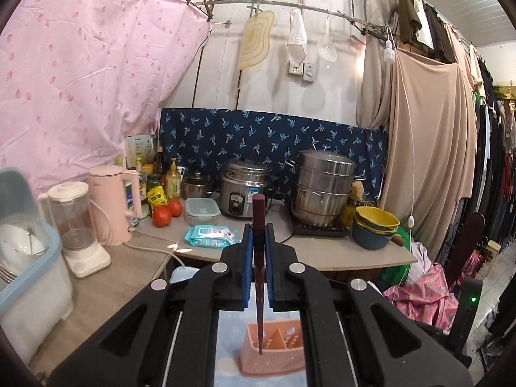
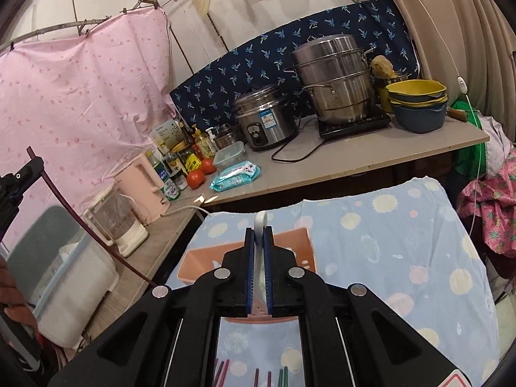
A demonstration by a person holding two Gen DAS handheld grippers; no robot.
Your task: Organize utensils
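We've got 2 tongs up over the blue-clothed desk (image 2: 403,242), each carrying 1 utensil. Left tongs (image 1: 258,235) are clamped narrow on a dark maroon chopstick (image 1: 258,277), gripped partway along so the thick end sticks up past the pads and the thin tip hangs down over the pink utensil basket (image 1: 274,348). The tip looks to sit right over the basket's slotted floor, but we can't tell if it's touching. Holding it near vertical makes sense to us: it should drop tip-first into a compartment w/o snagging the divider.

Right tongs (image 2: 259,235) are pinched tight on a white spoon (image 2: 260,222), its rounded end poking out past the pads, w/ the same basket just beyond and below, near the desk's far edge. In the right-wrist view the left tongs show at the left edge w/ the chopstick slanting down.

More chopsticks (image 2: 258,374), red and green, lie at the desk's near edge, so we judge sorting is at an early stage. Next probably: lower each piece into its own compartment. Risk: the thin stick may slip or tip the light basket.
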